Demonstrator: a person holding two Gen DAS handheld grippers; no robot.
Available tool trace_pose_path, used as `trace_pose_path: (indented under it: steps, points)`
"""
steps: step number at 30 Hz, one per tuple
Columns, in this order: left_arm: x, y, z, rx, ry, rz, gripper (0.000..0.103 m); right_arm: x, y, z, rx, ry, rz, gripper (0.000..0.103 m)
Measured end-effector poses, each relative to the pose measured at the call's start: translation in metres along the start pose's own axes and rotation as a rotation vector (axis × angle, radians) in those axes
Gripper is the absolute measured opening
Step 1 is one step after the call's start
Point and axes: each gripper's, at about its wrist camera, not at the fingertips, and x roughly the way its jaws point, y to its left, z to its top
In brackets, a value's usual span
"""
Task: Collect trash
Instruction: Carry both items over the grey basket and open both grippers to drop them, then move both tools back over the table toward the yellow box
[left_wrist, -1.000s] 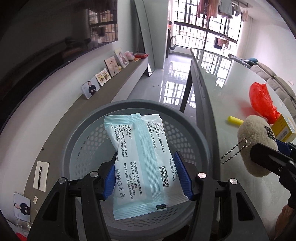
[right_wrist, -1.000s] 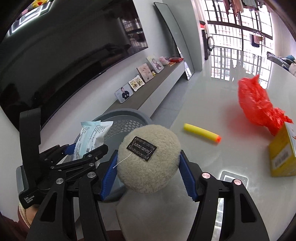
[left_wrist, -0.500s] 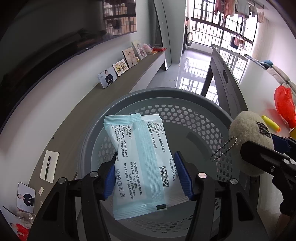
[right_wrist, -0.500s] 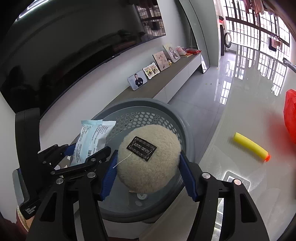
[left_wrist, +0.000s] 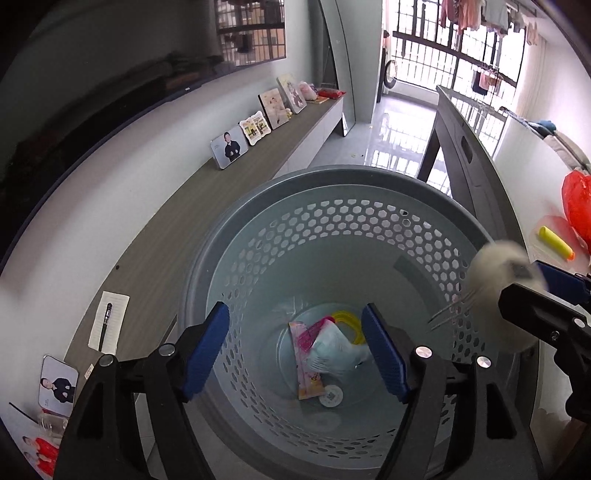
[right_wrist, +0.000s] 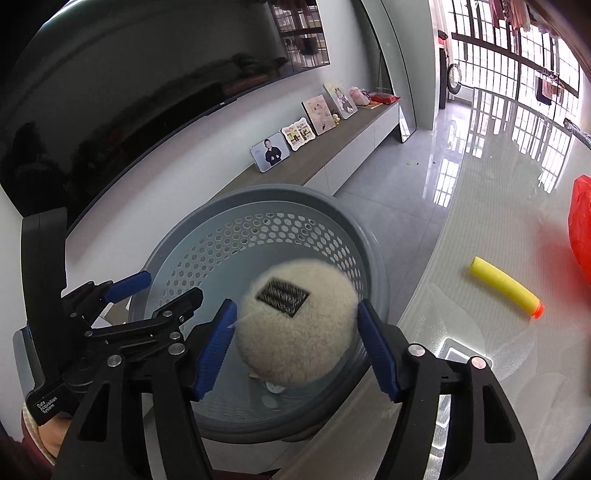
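Plush ball (right_wrist: 295, 319) sits blurred between the spread fingers of the right gripper (right_wrist: 295, 347), apparently just freed, directly above the open grey basket (right_wrist: 365, 266). Left gripper (left_wrist: 295, 350) gapes empty over the same basket, its light-blue packet (left_wrist: 332, 350) lying on the bottom among other wrappers.

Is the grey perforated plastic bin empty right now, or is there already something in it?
Not empty. The grey perforated plastic bin holds a pale blue wrapper, a pink packet and a yellow ring on its bottom, seen between the open left gripper.
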Motion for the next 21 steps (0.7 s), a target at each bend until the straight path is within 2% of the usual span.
trace_pose_path:
  steps: [12,21]
  points:
    - [-0.0047,0.0009,0.0006,-0.007,-0.006,0.023,0.084,-0.0025,-0.0016,-0.0046,0.011,-0.011,0.003,0.069]
    - [-0.0063,0.0,0.0015,-0.011,-0.003,0.025,0.086,-0.0067,-0.0045,-0.0064,0.027,-0.018,0.005,0.069]
